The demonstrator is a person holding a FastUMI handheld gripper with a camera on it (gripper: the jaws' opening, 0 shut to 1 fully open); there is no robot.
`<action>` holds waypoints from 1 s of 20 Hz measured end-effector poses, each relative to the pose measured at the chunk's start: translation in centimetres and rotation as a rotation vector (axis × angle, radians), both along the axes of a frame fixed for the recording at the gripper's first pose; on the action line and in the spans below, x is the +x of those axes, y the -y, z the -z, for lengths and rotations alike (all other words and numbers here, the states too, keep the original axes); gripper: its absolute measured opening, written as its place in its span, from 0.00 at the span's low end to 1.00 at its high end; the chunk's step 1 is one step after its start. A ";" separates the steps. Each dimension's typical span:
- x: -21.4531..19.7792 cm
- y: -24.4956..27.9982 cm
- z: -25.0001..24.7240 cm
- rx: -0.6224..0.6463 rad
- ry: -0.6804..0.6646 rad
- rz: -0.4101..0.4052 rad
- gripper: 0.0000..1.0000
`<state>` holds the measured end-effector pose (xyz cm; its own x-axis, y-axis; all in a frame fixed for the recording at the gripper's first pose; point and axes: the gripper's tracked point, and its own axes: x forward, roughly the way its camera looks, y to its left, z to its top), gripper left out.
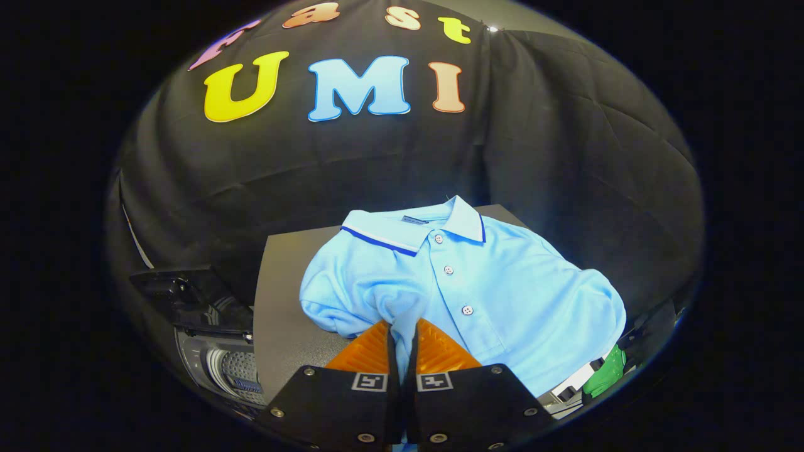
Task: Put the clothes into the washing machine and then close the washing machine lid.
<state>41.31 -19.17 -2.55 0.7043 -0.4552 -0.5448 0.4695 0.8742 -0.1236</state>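
Note:
A light blue polo shirt (477, 282) with a white, navy-trimmed collar and several buttons lies spread on a dark table (282, 301). My gripper (402, 336) is shut on a fold of the shirt near its lower hem; the cloth is pinched between both fingers and runs down between them. To the left of the table and lower stands the washing machine (220, 351), its lid (182, 295) raised and the perforated metal drum (242, 367) visible inside.
Black booth cloth hangs behind and around the table. A green object (604, 373) and some pale items sit low at the right, beyond the table's edge. The shirt's right sleeve drapes over that edge.

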 end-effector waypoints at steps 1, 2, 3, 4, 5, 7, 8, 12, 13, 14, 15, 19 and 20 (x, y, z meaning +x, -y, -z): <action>0.0 0.0 -0.3 0.002 0.008 0.013 0.03; 0.0 -0.1 -0.4 0.009 0.023 0.022 0.03; -0.1 -0.3 -0.8 0.016 0.037 0.035 0.03; -0.1 -0.5 -1.6 0.021 0.066 0.047 0.03; 0.0 -0.7 -2.4 0.024 0.089 0.054 0.03; -0.2 -1.4 -4.8 0.021 0.150 0.068 0.03; -0.2 -1.5 -6.1 0.013 0.174 0.071 0.03; 0.4 -3.2 -12.5 -0.066 0.230 0.048 0.03; 0.7 -3.9 -14.0 -0.079 0.248 0.040 0.02; 1.1 -4.7 -15.6 -0.089 0.270 0.033 0.02; 1.4 -5.6 -16.7 -0.092 0.287 0.027 0.03; 2.2 -10.5 -19.8 -0.080 0.357 -0.005 0.02; 2.4 -11.7 -20.1 -0.077 0.364 -0.015 0.03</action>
